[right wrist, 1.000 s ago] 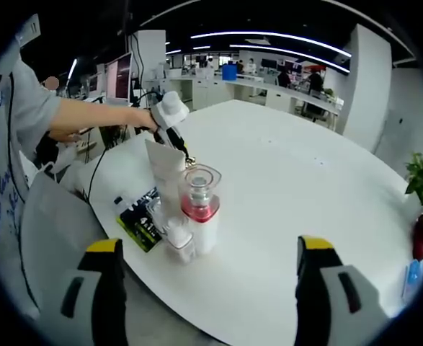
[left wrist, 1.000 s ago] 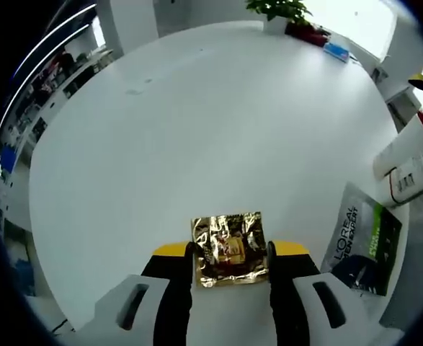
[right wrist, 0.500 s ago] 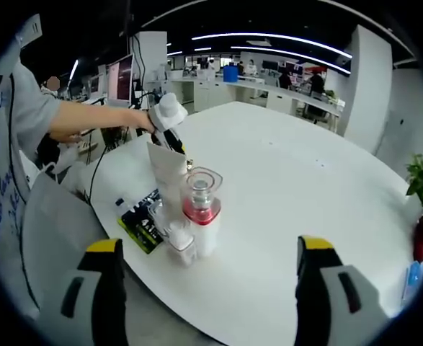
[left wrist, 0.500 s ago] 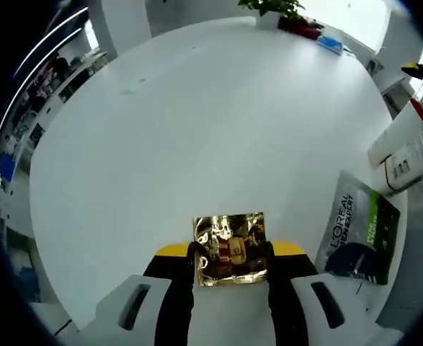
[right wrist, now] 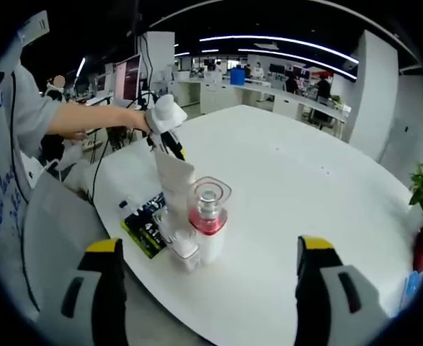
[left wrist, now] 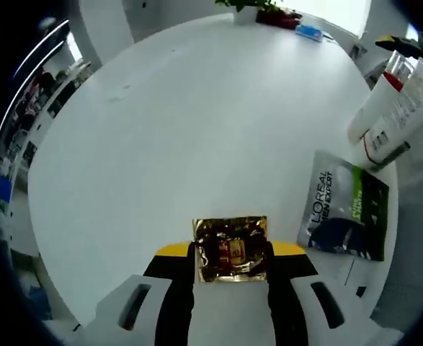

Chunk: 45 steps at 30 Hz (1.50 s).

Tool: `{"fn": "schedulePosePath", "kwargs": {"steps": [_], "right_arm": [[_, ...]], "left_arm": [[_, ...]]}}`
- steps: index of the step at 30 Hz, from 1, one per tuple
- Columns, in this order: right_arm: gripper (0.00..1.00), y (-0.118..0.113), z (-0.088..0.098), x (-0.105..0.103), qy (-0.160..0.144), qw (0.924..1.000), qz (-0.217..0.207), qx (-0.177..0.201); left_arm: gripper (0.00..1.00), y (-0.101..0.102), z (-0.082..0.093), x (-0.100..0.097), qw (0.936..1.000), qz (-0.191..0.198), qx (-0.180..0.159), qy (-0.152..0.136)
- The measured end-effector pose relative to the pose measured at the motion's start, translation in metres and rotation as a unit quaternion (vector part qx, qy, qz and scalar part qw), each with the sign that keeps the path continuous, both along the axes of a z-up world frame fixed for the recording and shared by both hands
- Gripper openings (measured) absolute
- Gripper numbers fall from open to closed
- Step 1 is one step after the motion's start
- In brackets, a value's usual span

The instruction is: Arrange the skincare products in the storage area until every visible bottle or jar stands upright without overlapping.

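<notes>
The crinkled gold foil sachet (left wrist: 230, 249) is clamped between the jaws of the left gripper (left wrist: 230, 261), above the round white table (left wrist: 182, 122). It should be lowered clear of the flat dark L'Oréal packet (left wrist: 346, 215). The right gripper (right wrist: 205, 288) is spread wide, empty, facing the clustered white bottles (right wrist: 197, 223). An open-plan office is seen behind.
</notes>
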State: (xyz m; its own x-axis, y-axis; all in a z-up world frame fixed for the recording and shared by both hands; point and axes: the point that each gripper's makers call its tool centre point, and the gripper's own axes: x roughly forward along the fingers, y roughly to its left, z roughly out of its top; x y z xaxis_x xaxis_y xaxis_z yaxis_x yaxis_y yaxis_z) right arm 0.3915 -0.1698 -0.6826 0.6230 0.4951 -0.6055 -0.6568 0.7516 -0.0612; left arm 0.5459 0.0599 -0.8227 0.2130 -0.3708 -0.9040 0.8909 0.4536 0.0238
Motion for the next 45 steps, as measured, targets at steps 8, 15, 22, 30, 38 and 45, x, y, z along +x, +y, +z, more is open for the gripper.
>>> {"fn": "schedulePosePath", "kwargs": {"steps": [8,15,22,30,38,45], "right_arm": [[1.00,0.001,0.003,-0.001,-0.001,0.9999,-0.002,0.013],[1.00,0.002,0.004,-0.003,-0.007,0.9999,0.000,0.008],[1.00,0.001,0.005,-0.004,-0.010,0.9999,-0.003,0.010],[1.00,0.002,0.006,-0.004,-0.013,0.9998,-0.003,0.011],[1.00,0.000,0.005,-0.006,-0.012,0.9999,-0.006,0.005],[1.00,0.000,0.006,-0.007,-0.014,0.9999,-0.008,0.005]], "left_arm": [[0.36,0.006,-0.002,-0.011,0.9999,-0.016,0.006,0.003],[0.36,0.012,-0.003,-0.027,0.9995,-0.028,0.016,0.008],[0.36,0.010,0.000,-0.049,0.9983,-0.052,0.023,0.010],[0.36,0.008,-0.001,-0.068,0.9967,-0.075,0.024,0.017],[0.36,0.011,-0.004,-0.082,0.9921,-0.115,0.049,0.017],[0.36,0.012,-0.006,-0.085,0.9892,-0.131,0.064,0.011]]}}
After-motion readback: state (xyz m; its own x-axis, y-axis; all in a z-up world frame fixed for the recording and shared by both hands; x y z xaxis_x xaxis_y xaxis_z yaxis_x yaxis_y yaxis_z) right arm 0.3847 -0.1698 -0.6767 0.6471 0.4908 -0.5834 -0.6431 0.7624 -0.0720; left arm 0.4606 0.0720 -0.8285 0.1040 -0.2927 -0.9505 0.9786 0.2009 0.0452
